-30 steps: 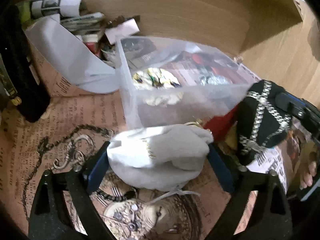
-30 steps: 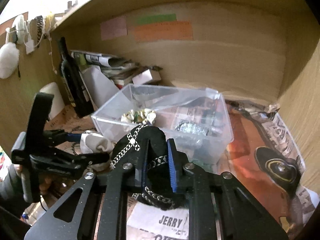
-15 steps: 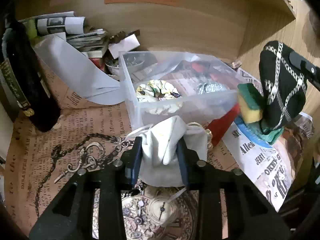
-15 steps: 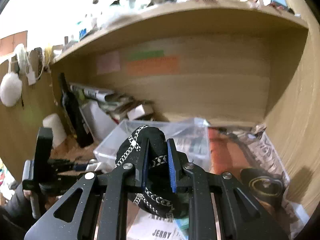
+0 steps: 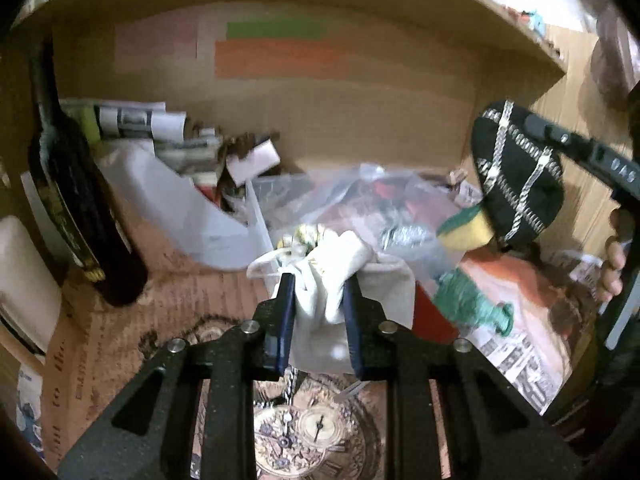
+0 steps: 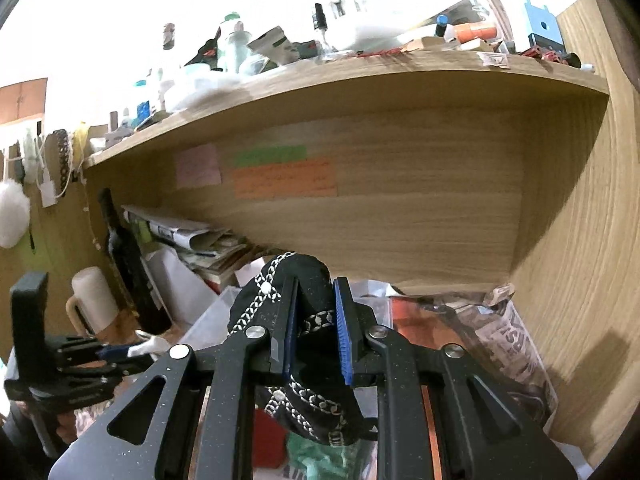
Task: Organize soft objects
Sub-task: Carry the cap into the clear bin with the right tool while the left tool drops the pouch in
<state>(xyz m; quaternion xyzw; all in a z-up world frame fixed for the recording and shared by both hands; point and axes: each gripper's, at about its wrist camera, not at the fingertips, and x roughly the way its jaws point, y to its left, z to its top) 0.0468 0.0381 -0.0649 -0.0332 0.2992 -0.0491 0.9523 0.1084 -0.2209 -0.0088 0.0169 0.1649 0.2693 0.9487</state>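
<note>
My left gripper (image 5: 319, 286) is shut on a white cloth pouch (image 5: 340, 276) and holds it up in front of the clear plastic bin (image 5: 260, 216). My right gripper (image 6: 314, 304) is shut on a black fabric piece with silver chain trim (image 6: 280, 292), lifted high above the bin; it also shows at the right of the left wrist view (image 5: 516, 184). A yellow-green sponge (image 5: 464, 230) and a green knitted item (image 5: 468, 304) lie just right of the bin. The left gripper also shows low at the left of the right wrist view (image 6: 132, 350).
A dark wine bottle (image 5: 76, 216) stands at the left, with stacked newspapers (image 5: 132, 120) and a white bag (image 5: 176, 200) behind the bin. Wooden walls and a cluttered shelf (image 6: 360, 76) enclose the nook. A printed paper with clock pictures (image 5: 312, 436) covers the surface.
My left gripper closed on the white pouch and lifted it off the surface. My right gripper rose higher with the black fabric, uncovering the sponge and green item.
</note>
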